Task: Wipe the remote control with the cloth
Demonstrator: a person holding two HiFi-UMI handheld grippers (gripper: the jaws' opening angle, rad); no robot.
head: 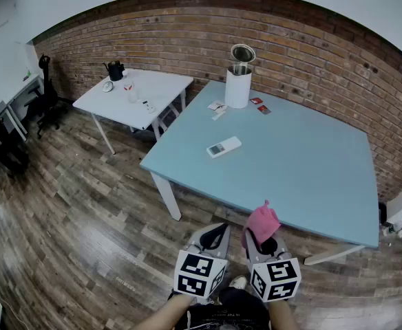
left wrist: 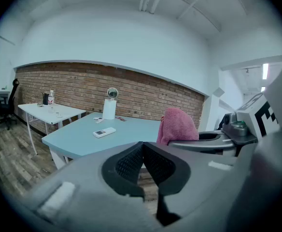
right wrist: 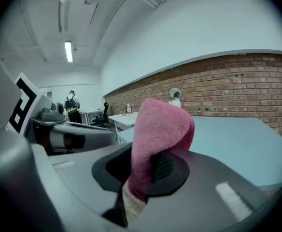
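A white remote control (head: 224, 146) lies on the light blue table (head: 304, 177), towards its left side; it also shows small in the left gripper view (left wrist: 104, 132). My right gripper (head: 262, 237) is shut on a folded pink cloth (head: 262, 221) that stands up out of its jaws (right wrist: 159, 139). My left gripper (head: 215, 236) hangs beside it, shut and with nothing in it (left wrist: 142, 151). Both grippers are held over the floor, short of the table's near edge and well apart from the remote.
A white cylinder (head: 239, 84) with a round mirror on top and a few small cards (head: 259, 106) stand at the table's far side. A smaller white table (head: 135, 98) with a bottle stands to the left, before a brick wall. A person (right wrist: 72, 105) stands far off.
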